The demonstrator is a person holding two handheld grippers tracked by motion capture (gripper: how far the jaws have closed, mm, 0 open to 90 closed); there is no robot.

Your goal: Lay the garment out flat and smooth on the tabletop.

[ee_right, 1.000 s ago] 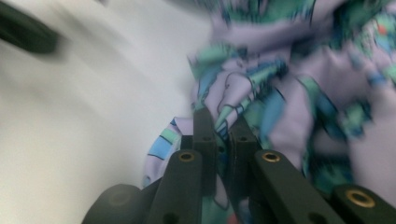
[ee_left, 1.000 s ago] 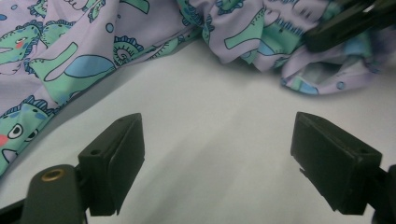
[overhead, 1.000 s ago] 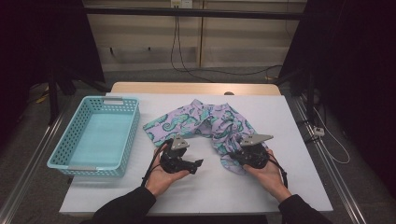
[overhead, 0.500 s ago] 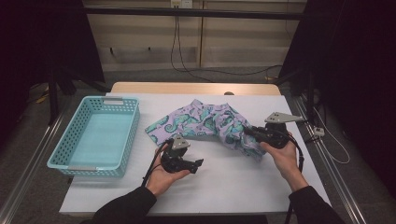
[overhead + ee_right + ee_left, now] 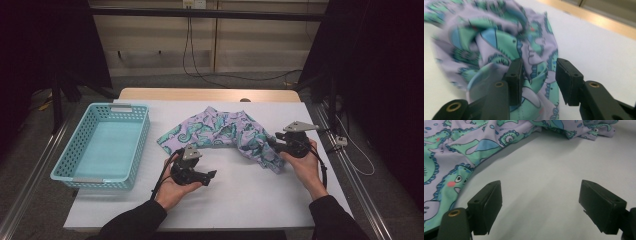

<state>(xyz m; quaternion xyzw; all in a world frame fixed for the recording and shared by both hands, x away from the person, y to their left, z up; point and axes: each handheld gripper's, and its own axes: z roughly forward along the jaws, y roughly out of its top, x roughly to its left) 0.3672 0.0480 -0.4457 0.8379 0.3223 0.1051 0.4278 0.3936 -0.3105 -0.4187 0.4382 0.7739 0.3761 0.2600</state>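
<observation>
A white table [image 5: 240, 200] runs away from the viewer, with a person's two forearms in dark sleeves reaching in from the near edge. A crumpled piece of cloth [image 5: 220, 132], lilac with green and blue cartoon dinosaurs, lies spread across the middle of the table, reaching from just right of a basket to the right hand.

The left gripper [image 5: 207, 176] rests low on the table just in front of the cloth's near edge. Its jaws are spread wide over bare tabletop, with nothing between them; in the left gripper view the cloth [image 5: 451, 162] lies off to one side of them.

The right gripper [image 5: 270, 144] sits at the cloth's right end. Its jaws have just been opening, and in the right gripper view a bunched fold of the cloth [image 5: 499, 42] lies loosely between them, the right pad standing clear of it.

A light blue plastic basket [image 5: 65, 165] stands at the table's left side, apart from the cloth. Beyond the far edge are a wooden strip [image 5: 210, 94] and hanging cables [image 5: 192, 47] against a pale wall.
</observation>
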